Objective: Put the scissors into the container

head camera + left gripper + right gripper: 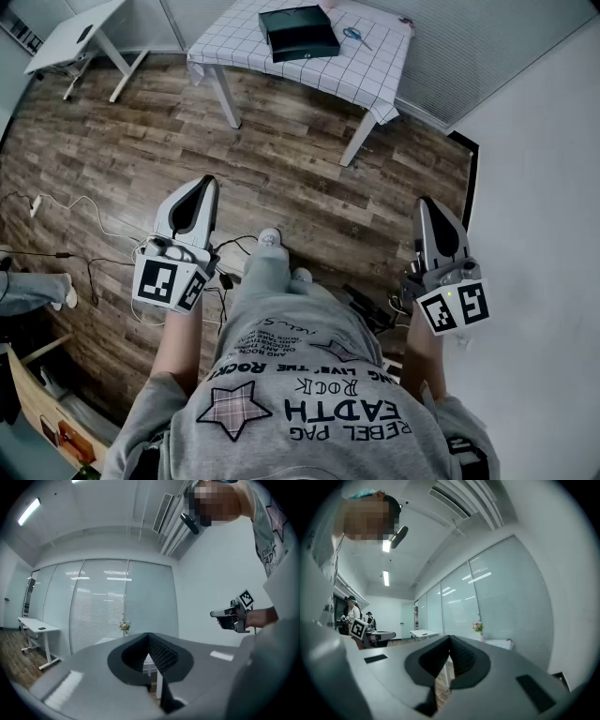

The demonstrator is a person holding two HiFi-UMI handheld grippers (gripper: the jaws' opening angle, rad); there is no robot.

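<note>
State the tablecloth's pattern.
The tablecloth is white with a thin dark grid; the head view shows it best.

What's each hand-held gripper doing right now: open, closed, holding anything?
Left hand-held gripper: closed, holding nothing.
Right hand-held gripper: closed, holding nothing.

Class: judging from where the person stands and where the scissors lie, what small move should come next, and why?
Probably a step toward the table: the scissors lie there beside the container, far ahead of the left gripper and right gripper, both shut and empty.
</note>
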